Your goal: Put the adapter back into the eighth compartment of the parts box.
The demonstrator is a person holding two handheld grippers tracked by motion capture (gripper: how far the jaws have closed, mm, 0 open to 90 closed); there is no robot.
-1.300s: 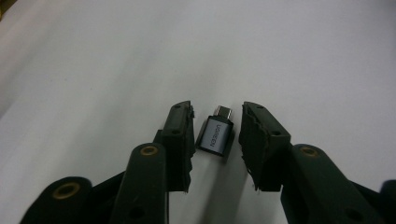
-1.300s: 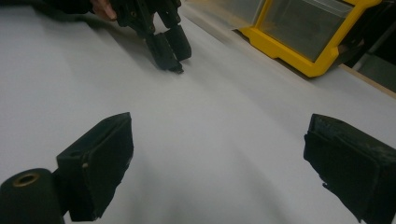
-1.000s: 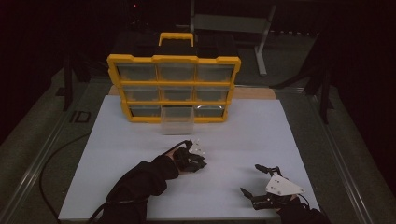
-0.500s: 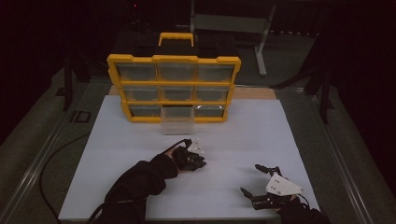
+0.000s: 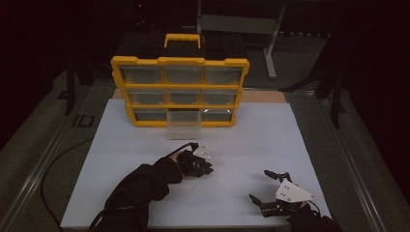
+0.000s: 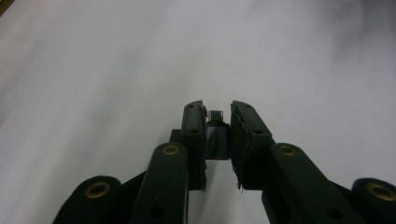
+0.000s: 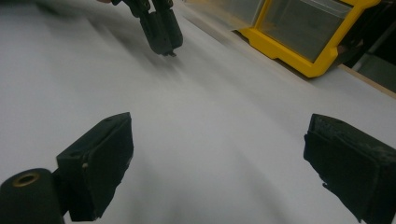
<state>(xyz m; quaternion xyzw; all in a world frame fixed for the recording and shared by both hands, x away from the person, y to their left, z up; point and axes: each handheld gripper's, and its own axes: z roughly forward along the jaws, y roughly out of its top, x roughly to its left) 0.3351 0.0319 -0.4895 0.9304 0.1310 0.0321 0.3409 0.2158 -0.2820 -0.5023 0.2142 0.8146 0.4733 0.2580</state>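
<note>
- Small dark part (image 6: pixel 217 135), too small to identify, sits pinched between the left gripper (image 6: pixel 217 122) fingers, low over the white table (image 5: pixel 121 159), in front of the yellow organizer (image 5: pixel 180 92).
- Its pulled-out clear drawer (image 5: pixel 183 124), bottom row, middle, stands open just beyond that gripper.
- Right gripper (image 5: pixel 265 188) rests nearer the person than the organizer, off to its right, fingers (image 7: pixel 100 163) spread wide with nothing between them.
- Risk, as I judge it: the grip looks narrow, holding the part only near the fingertips, so a jolt or tilt could let it slip onto the table.
- Dim light may also make aiming at the drawer harder.
</note>
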